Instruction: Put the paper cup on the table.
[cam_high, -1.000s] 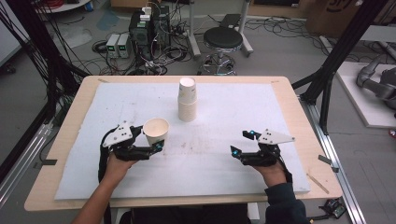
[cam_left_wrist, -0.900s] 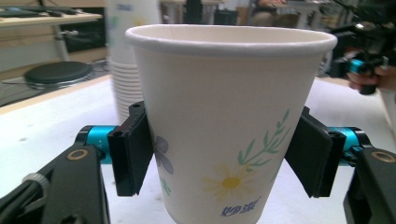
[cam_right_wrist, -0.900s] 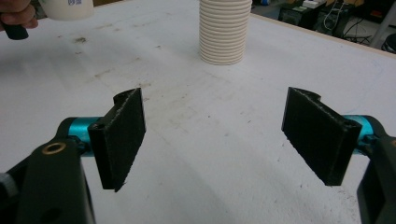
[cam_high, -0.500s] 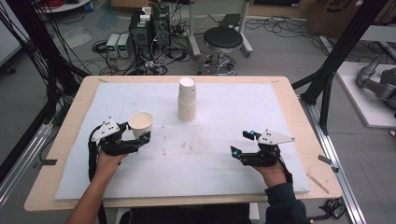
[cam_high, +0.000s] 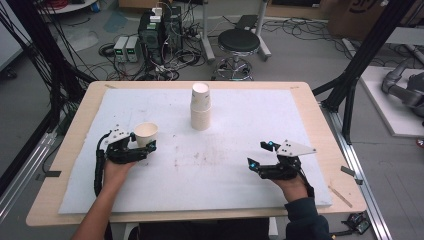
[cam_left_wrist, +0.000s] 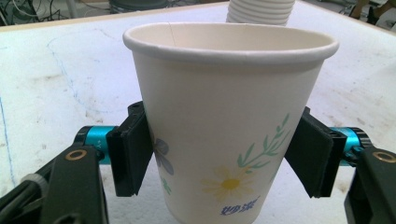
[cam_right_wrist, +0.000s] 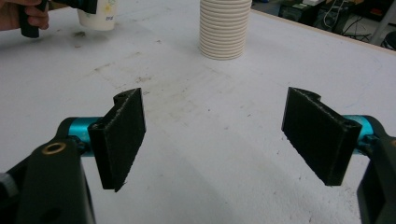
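Left gripper view – paper cup (cam_left_wrist: 224, 126) upright between pinching jaws, right gripper (cam_high: 260, 155) jaws spread – empty

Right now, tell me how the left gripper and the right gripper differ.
The left gripper is shut on a paper cup, its pads pressed to the cup's sides; the right gripper is open and holds nothing. The left gripper sits at the mat's left side, the right gripper at the mat's right side. Both are hand-held, with black pads and teal fittings.
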